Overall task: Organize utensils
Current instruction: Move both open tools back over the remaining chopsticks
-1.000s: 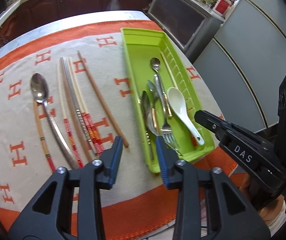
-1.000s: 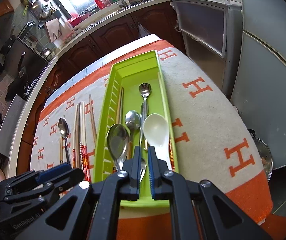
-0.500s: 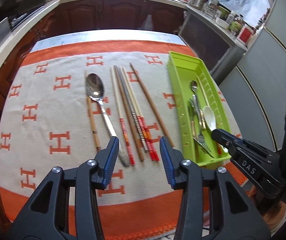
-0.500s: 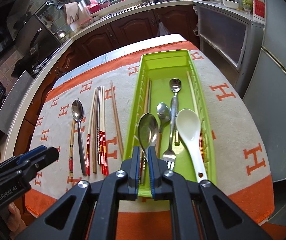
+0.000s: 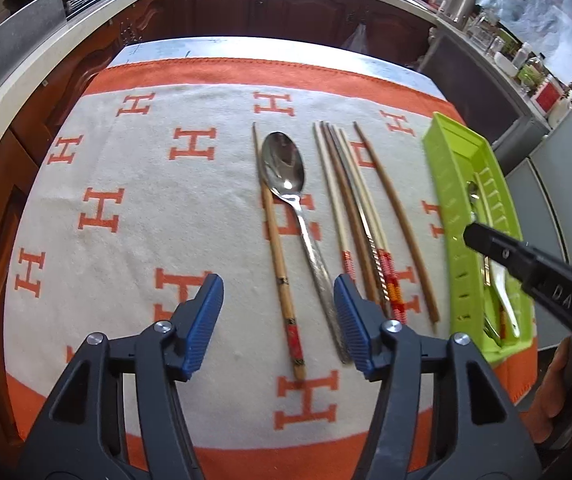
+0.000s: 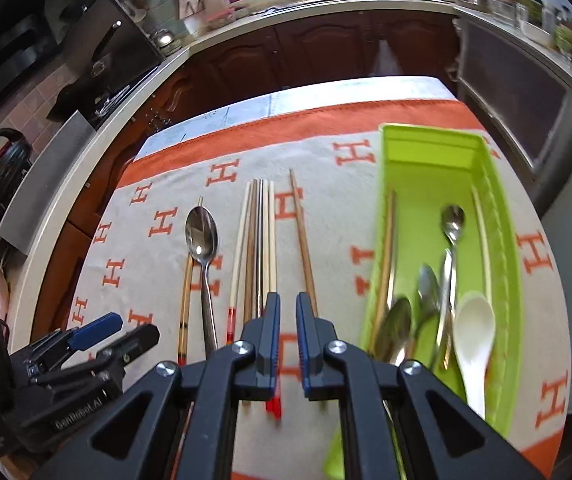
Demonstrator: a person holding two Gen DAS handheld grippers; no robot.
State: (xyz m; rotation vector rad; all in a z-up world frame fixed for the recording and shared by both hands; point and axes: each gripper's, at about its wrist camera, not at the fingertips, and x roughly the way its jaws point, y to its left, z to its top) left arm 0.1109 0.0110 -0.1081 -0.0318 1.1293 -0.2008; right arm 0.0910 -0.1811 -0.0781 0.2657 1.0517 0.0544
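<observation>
A steel spoon (image 5: 286,168) and several chopsticks (image 5: 355,216) lie side by side on an orange-and-cream H-patterned cloth (image 5: 126,208). My left gripper (image 5: 276,300) is open, hovering over the spoon's handle and a bamboo chopstick (image 5: 278,256), holding nothing. A lime green tray (image 5: 449,208) sits to the right. In the right wrist view the tray (image 6: 437,148) holds metal spoons (image 6: 451,224), a fork and a white spoon (image 6: 473,328). My right gripper (image 6: 287,308) is shut with a narrow gap, empty, above the near ends of the chopsticks (image 6: 260,240), left of the tray.
The cloth covers a table whose near edge runs under both grippers. Dark wood cabinets (image 5: 286,4) and a pale counter ring the far side. A grey appliance (image 6: 525,92) stands right of the table. A hand (image 5: 553,392) holds the right gripper (image 5: 525,264).
Both grippers swung left away from the tray. The left gripper came over the spoon and bamboo chopstick and opened wider. The right gripper moved from the tray to the chopsticks, still shut.
</observation>
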